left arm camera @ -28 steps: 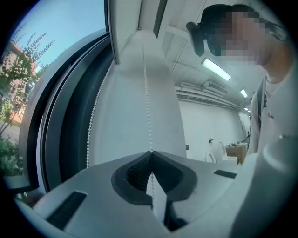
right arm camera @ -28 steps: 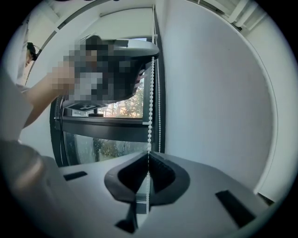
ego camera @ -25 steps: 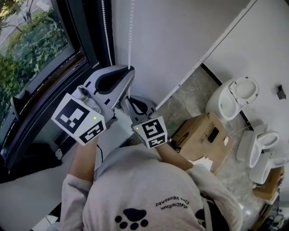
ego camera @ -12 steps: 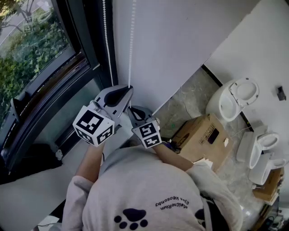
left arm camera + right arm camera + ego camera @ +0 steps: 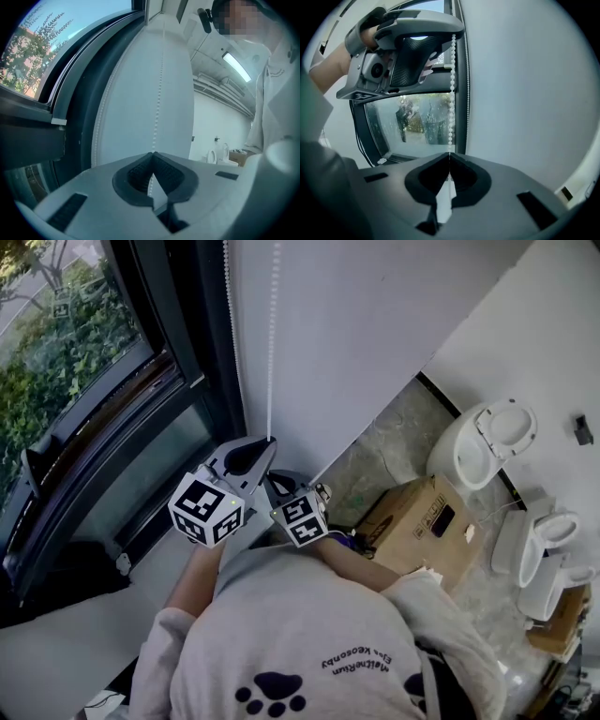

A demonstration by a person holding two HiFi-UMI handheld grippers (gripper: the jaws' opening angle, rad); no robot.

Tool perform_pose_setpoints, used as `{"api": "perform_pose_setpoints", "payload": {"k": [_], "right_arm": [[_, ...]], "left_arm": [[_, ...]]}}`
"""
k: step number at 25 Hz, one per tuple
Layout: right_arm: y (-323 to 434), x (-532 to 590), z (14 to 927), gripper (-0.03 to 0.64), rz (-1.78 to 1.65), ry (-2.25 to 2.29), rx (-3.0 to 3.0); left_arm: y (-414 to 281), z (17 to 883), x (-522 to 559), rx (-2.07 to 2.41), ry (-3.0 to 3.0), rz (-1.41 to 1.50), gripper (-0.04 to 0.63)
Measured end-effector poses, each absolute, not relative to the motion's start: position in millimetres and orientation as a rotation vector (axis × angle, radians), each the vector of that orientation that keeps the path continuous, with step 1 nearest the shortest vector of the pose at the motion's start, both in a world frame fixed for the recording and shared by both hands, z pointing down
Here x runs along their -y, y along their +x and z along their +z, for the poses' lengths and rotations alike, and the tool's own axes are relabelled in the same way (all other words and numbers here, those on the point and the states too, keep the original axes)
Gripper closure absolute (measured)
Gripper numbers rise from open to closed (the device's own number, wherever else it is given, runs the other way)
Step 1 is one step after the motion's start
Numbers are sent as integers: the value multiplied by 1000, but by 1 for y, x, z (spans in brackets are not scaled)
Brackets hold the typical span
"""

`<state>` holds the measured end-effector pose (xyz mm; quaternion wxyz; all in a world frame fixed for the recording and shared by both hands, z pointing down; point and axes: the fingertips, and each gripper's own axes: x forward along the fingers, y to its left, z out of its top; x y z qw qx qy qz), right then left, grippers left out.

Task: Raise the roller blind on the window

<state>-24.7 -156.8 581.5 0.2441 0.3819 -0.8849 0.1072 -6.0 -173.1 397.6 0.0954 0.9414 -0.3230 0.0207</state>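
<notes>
Head view: left gripper [image 5: 269,442] and right gripper [image 5: 275,478] both clamped on the bead chain [image 5: 273,343] right of the window [image 5: 84,362]. I see bare glass, no blind; more pulling likely.

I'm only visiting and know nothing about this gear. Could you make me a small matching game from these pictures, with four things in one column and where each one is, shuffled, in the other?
Things
1. bead chain
2. cardboard box
3. nearest toilet
4. bushes

Places
A. green, beyond the window
B. brown, on the stone floor
C. pinched in the left gripper and, lower down, in the right gripper
D. white, standing on the floor past the box

Pairs: 1-C, 2-B, 3-D, 4-A
</notes>
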Motion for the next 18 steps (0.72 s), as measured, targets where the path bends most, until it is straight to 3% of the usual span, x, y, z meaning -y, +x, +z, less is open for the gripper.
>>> {"api": "perform_pose_setpoints", "payload": {"k": [10,11,13,18], "right_arm": [[-29,147,591,604,330,987,2412],[-32,144,593,587,341,957,2420],[-35,139,590,461,362,922,2441],[-22,141,546,454,331,1024,2476]], "left_arm": [[-4,409,171,946,2771,70,586],[-4,409,171,944,2771,65,586],[-4,409,170,942,2772,57,586],[-5,408,170,946,2779,56,586]]}}
